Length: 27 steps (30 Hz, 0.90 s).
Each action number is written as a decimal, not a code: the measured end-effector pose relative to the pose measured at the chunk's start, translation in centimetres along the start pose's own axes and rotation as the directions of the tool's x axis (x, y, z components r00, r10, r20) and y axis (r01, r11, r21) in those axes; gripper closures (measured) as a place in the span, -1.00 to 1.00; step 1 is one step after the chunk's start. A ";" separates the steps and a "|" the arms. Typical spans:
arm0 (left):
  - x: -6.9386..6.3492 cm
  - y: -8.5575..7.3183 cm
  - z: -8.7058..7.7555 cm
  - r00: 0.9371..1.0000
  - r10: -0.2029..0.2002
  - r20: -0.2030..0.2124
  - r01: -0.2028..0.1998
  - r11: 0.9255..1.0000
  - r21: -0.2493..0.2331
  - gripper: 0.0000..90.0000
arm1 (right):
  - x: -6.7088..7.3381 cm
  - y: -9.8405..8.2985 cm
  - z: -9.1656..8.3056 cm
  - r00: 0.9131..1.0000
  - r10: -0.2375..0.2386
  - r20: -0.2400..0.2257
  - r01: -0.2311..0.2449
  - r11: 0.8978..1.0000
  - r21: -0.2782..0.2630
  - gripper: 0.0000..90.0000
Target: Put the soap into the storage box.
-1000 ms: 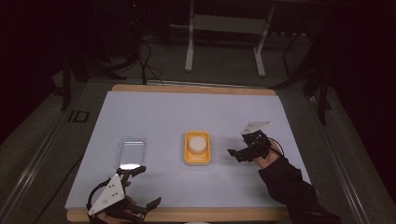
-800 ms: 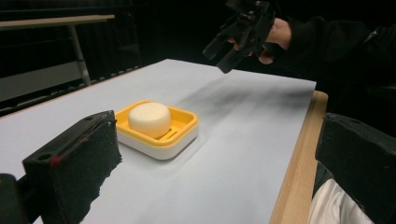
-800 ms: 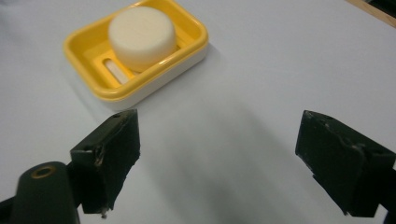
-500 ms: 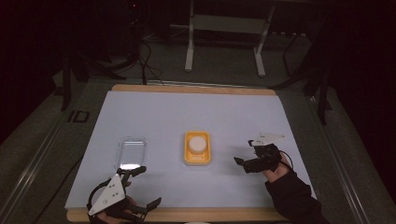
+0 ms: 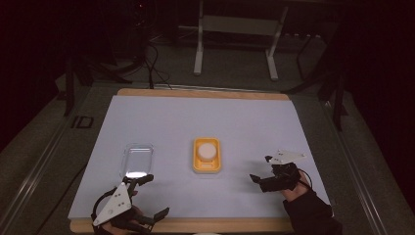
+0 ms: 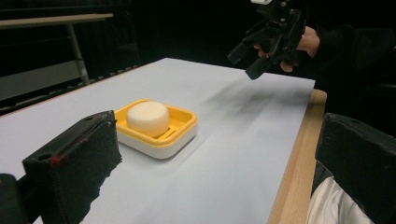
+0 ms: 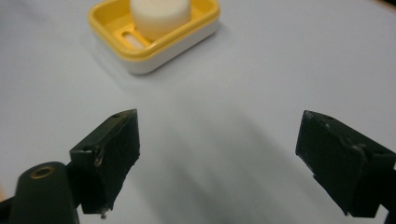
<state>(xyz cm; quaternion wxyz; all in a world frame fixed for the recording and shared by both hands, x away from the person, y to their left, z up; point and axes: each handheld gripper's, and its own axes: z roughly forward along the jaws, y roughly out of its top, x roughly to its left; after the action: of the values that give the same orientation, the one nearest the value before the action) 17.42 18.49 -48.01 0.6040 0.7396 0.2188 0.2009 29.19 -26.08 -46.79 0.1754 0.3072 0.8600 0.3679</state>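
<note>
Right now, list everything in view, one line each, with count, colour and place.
soap dish: one, yellow, middle of the table.
soap: one, white, round, in the soap dish.
clear lid: one, see-through, left of the soap dish.
table: one, pale top, wooden edge.
metal stand: one, grey, on the floor behind the table.
left gripper: one, black, near-left edge, open, holding nothing.
right gripper: one, black, right of the soap dish, open, holding nothing.
</note>
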 end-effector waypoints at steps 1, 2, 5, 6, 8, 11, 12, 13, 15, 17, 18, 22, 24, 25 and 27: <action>0.0 0.0 0.0 1.000 0.000 0.001 0.000 1.000 0.000 -1.00 | 0.0 -0.2 -0.1 1.000 0.002 -0.002 -0.002 1.000 -0.002 -0.71; 0.0 0.0 0.0 1.000 0.001 0.001 -0.001 1.000 0.000 -1.00 | 0.0 -0.4 -0.2 1.000 0.002 -0.005 -0.002 1.000 -0.005 -0.71; 0.0 0.0 0.0 1.000 0.001 0.001 -0.001 1.000 0.002 -1.00 | 0.2 -1.0 -0.6 1.000 -0.003 -0.003 0.003 1.000 -0.019 -0.71; 0.0 0.0 0.0 1.000 0.000 0.001 0.000 1.000 0.002 -1.00 | 0.3 -1.2 -0.7 1.000 -0.002 -0.004 0.002 1.000 -0.025 -0.71; 0.0 0.0 0.1 1.000 -0.001 0.001 0.001 1.000 0.003 -1.00 | 0.4 -1.4 -1.0 1.000 -0.002 -0.005 0.002 0.999 -0.039 -0.71; -0.1 0.0 0.1 1.000 -0.001 0.001 0.001 1.000 0.004 -1.00 | 0.3 -1.8 -1.4 1.000 0.011 0.000 -0.011 0.999 -0.050 -0.71; -0.1 0.0 0.1 1.000 -0.001 0.001 0.001 1.000 0.004 -1.00 | 0.2 -1.9 -1.5 1.000 0.012 -0.005 -0.013 0.998 -0.054 -0.71; -0.1 0.0 0.1 1.000 -0.001 0.001 0.001 1.000 0.004 -1.00 | 0.2 -2.0 -1.6 1.000 0.018 -0.008 -0.019 0.998 -0.053 -0.71; -0.1 0.0 0.1 1.000 -0.002 0.001 0.002 1.000 0.003 -1.00 | 0.2 -2.3 -1.7 1.000 0.027 -0.003 -0.028 0.998 -0.050 -0.71; -0.1 0.0 0.1 1.000 -0.003 0.001 0.003 1.000 0.005 -1.00 | 0.2 -2.6 -1.8 0.999 0.032 -0.008 -0.032 0.999 -0.044 -0.71; -0.1 0.0 0.1 1.000 -0.003 0.002 0.003 1.000 0.005 -1.00 | 0.2 -2.8 -1.9 1.000 0.029 -0.002 -0.029 0.999 -0.042 -0.71; -0.1 0.0 0.1 1.000 -0.002 0.001 0.002 1.000 0.006 -1.00 | 0.1 -3.3 -2.3 1.000 0.030 0.003 -0.030 0.998 -0.049 -0.71; -0.1 0.0 0.0 1.000 0.000 0.001 0.000 1.000 0.006 -1.00 | 0.0 -3.4 -2.5 0.999 0.037 0.012 -0.036 0.998 -0.056 -0.71; -0.1 0.0 0.0 1.000 0.001 0.001 -0.001 1.000 0.005 -1.00 | 0.1 -3.5 -2.6 0.999 0.043 0.012 -0.042 0.997 -0.059 -0.71; -0.1 0.0 0.0 1.000 -0.001 0.002 0.001 1.000 0.007 -1.00 | 0.1 -3.5 -2.7 0.999 0.041 0.008 -0.040 0.997 -0.064 -0.71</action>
<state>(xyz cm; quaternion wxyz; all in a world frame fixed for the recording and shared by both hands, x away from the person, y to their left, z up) 17.31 18.40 -48.01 0.6018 0.7417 0.2193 0.1992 26.28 -29.35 -47.56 0.1816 0.3206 0.8404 0.3974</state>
